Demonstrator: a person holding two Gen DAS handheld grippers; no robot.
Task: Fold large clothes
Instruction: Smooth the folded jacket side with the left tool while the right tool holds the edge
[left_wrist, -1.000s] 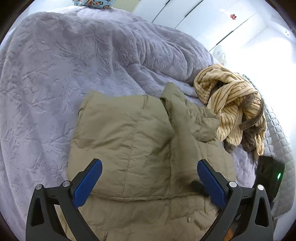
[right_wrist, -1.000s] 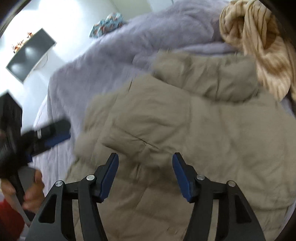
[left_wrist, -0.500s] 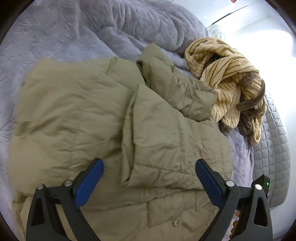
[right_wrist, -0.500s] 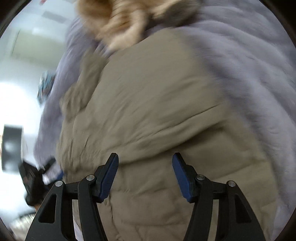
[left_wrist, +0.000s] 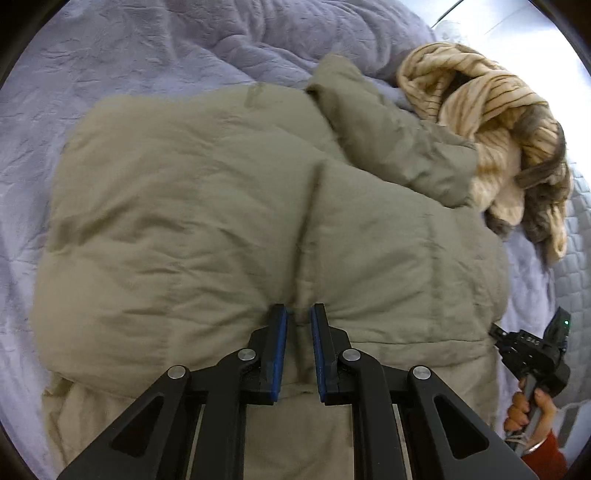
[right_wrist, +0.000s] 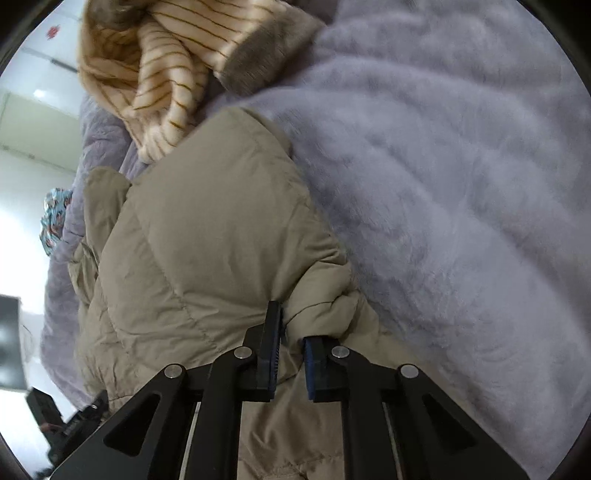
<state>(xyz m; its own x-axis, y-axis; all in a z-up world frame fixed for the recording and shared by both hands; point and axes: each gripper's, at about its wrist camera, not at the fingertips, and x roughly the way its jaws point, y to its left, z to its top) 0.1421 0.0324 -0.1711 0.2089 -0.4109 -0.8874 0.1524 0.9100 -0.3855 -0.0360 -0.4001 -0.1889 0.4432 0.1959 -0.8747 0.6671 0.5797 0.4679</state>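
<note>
Khaki padded jacket (left_wrist: 221, 206) lies spread on the bed's lilac blanket (left_wrist: 129, 48), partly folded, one sleeve (left_wrist: 399, 144) angled up toward the striped beige garment (left_wrist: 491, 122) bunched near the bed's right edge. Left gripper (left_wrist: 297, 325) points down onto the jacket's near part; its jaws have just been closing and now stand narrow, pinching a ridge of jacket fabric along a seam between the blue pads (left_wrist: 280, 350). Right gripper (right_wrist: 291, 332) sits at the jacket's side edge beside the bare blanket; its jaws have just been closing too and clamp a puffy fold of the jacket. In the left wrist view, a hand (left_wrist: 528, 410) grips the right gripper's handle at the jacket's right edge. Quilted grey cover (left_wrist: 576, 258) shows past the blanket at the bed's right edge.
</note>
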